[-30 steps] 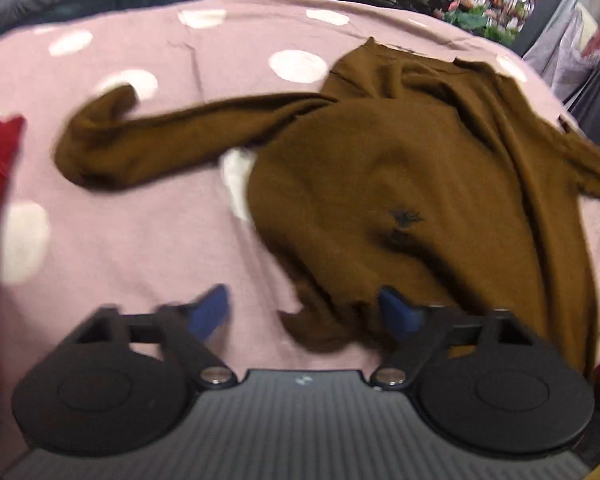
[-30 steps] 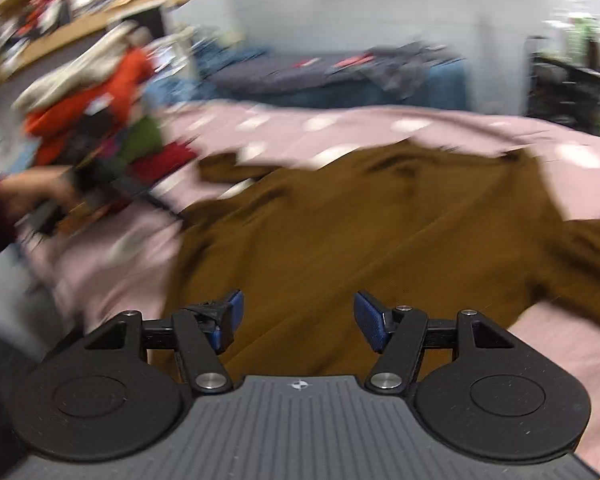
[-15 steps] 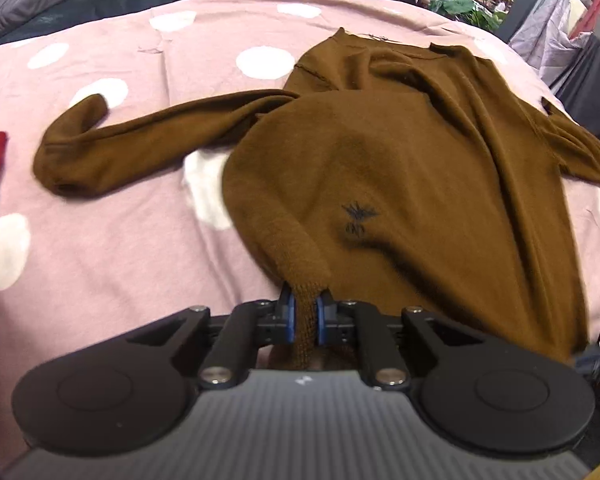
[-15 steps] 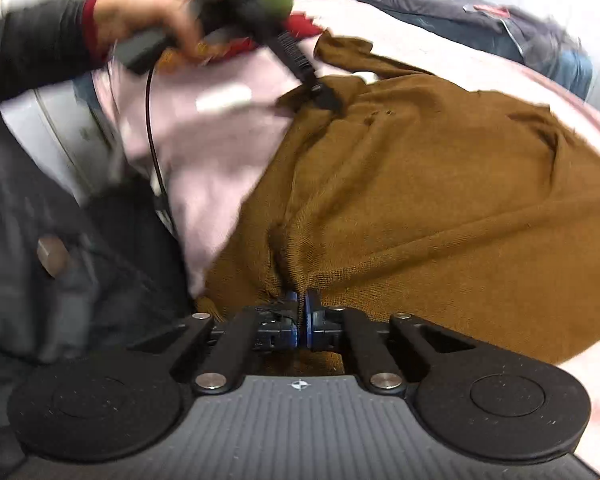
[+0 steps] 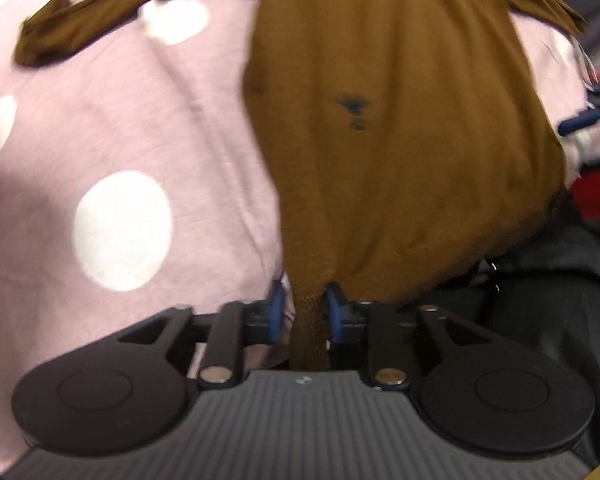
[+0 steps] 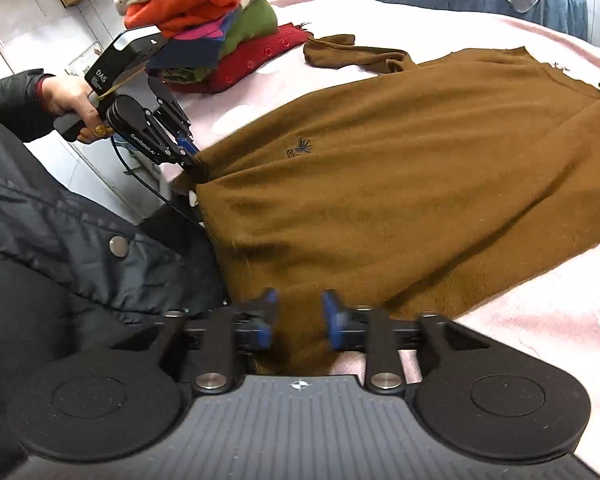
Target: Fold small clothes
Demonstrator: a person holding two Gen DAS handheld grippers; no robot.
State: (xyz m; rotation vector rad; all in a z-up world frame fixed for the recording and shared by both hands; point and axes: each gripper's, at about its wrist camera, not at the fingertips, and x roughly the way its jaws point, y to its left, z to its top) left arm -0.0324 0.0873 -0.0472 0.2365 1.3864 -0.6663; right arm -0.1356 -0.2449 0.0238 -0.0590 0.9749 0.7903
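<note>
Nearest, the right gripper (image 6: 296, 322) has just been opening; its blue pads now stand apart over the hem of the brown sweater (image 6: 400, 168), cloth between them but not pinched. The left gripper (image 5: 300, 314) has also been opening a little: its jaws are narrow, one pad against a bunched fold of hem, the other showing a slight gap, so the grip looks loose or released. In the right wrist view the left hand (image 6: 70, 102) holds that gripper at the hem's other corner.

The sweater lies front up on the pink spotted bedcover (image 5: 112, 128), hem at the near edge, one sleeve (image 5: 100, 16) trailing off sideways. Beyond it sits a stack of folded clothes (image 6: 220, 28).

Risks: with both grips slack, the hem, which seems to overhang the edge, may slide or rumple. The splayed sleeve would skew any fold made now.
</note>
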